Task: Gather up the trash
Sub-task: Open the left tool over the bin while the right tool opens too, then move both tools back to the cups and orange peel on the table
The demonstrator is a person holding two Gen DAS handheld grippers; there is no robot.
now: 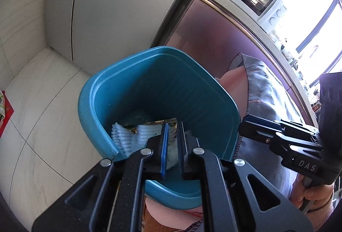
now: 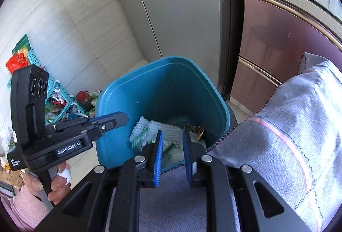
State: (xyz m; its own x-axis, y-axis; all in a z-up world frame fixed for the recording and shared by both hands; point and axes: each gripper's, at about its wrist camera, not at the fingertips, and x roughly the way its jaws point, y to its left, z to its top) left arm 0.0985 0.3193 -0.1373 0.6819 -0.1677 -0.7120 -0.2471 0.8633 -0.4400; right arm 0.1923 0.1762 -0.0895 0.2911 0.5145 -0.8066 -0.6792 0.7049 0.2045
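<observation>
Teal bin on pale tiled floor.

Teal blue bin, ribbed on inside wall, with white foam netting and brown-gold wrapper at bottom. Black grippers with blue pads. Grey woven cloth at 3 o'clock of bin, crossed by thin pink stripe. Glossy mauve cabinet doors. Turquoise lattice basket at 9 o'clock. Pink knitted sleeve.
</observation>
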